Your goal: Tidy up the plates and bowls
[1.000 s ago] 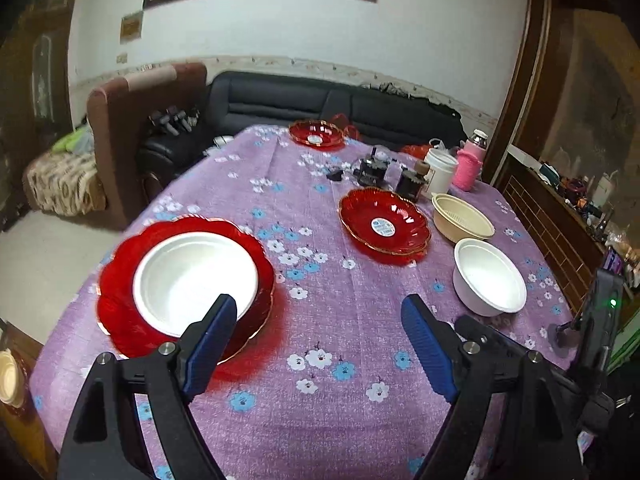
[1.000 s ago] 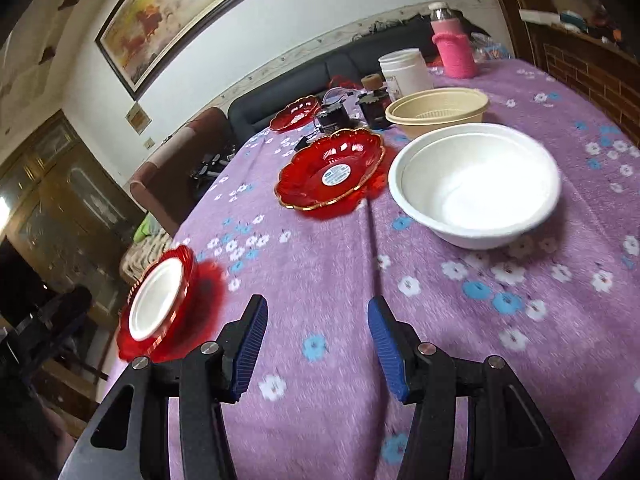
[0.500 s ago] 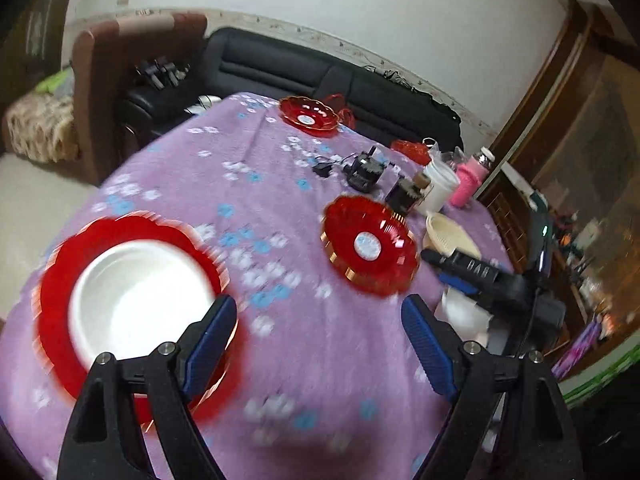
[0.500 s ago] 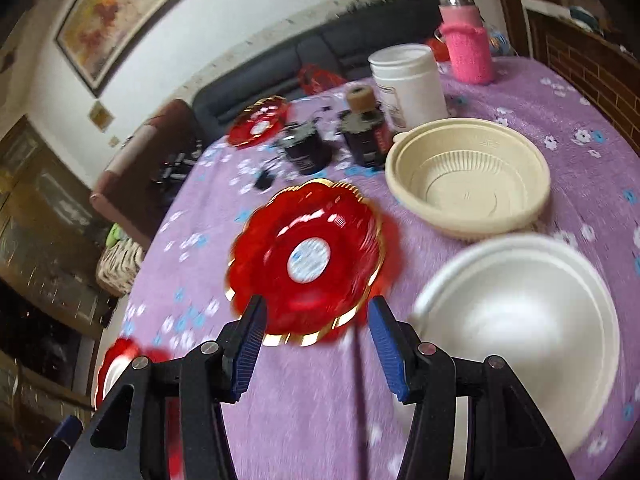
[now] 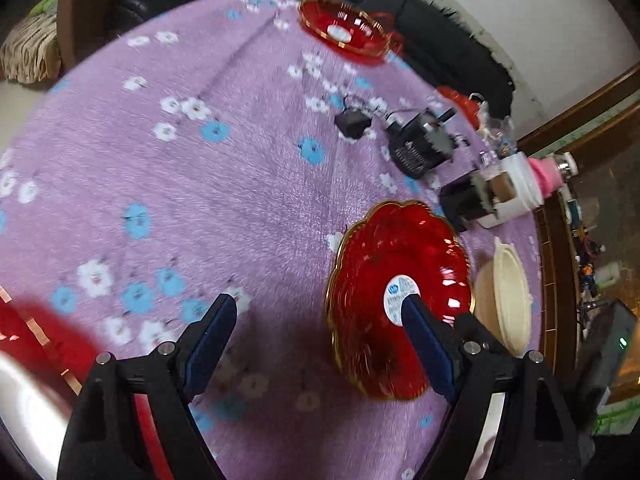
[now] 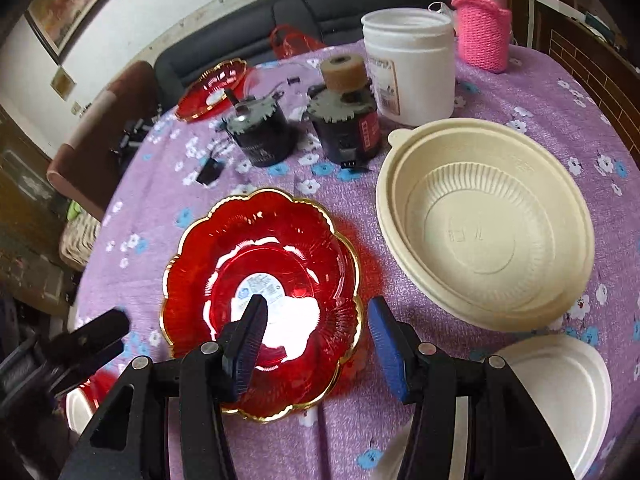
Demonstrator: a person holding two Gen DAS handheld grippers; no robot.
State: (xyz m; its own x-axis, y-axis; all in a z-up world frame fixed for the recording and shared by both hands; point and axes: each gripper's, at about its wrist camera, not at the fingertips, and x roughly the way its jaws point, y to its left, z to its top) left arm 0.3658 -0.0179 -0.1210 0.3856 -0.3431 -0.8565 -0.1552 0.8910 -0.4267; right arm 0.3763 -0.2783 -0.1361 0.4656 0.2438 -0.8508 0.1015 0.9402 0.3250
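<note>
The red plate (image 6: 260,304) with a gold scalloped rim lies flat on the purple flowered surface (image 6: 520,92) and serves as the landmark. The right gripper (image 6: 316,320) hovers over the plate's near edge, jaws partly spread and empty, one pad above the centre label, the other just past the rim. The left gripper (image 5: 316,316) hangs beside the plate, jaws spread wide with nothing between them. Right of the plate sits a cream bowl (image 6: 484,232); nearer the camera lies a white bowl (image 6: 560,392). Beyond the plate stand two dark jars (image 6: 260,136), a white tub (image 6: 412,64), and a second red plate (image 6: 212,88).
</note>
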